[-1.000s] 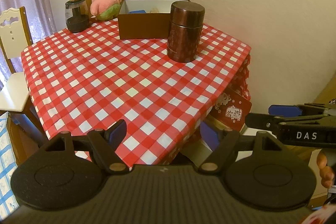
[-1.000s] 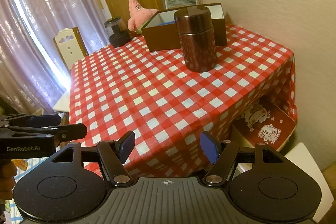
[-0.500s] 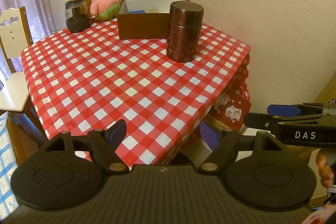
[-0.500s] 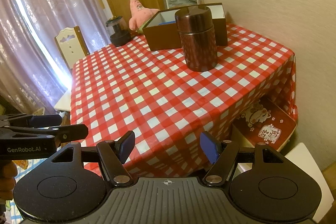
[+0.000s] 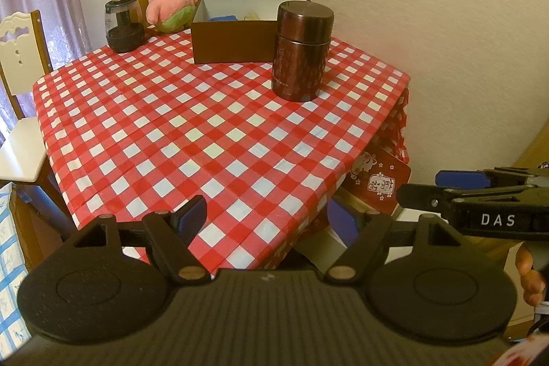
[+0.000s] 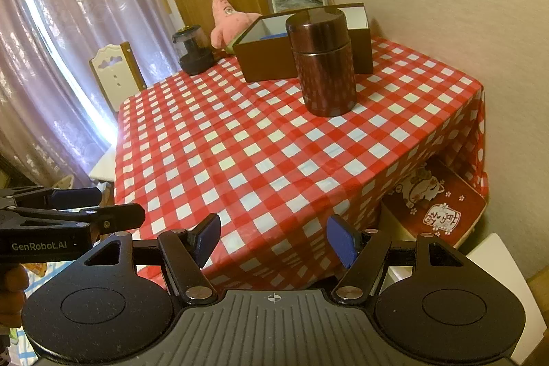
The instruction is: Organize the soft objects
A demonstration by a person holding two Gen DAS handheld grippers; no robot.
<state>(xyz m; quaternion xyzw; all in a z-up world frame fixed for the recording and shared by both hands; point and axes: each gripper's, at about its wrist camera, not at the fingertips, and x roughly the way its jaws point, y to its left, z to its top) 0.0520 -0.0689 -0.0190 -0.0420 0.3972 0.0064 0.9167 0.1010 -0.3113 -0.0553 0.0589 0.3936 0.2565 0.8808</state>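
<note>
A table [image 5: 212, 126] under a red-and-white checked cloth filled the middle of both views, pushed into the corner of a cream wall with sockets, a wooden door panel and mauve curtains. A pale chair [image 5: 17, 57] stood at the table's left side. At the far edge sat a pink star-shaped plush toy [image 5: 168, 2], just beside an open brown box [image 5: 236, 40] that had something blue and something pale inside; what they were could not be told. A dark lidded canister [image 5: 302, 54] stood upright in front of the box's right corner, between the grippers and the box. A small dark grinder [image 5: 123, 26] stood left of the plush. The left gripper [image 5: 266, 218] and right gripper [image 6: 272, 237] hung short of the near table edge, each with its blue pads apart and nothing between them.
</note>
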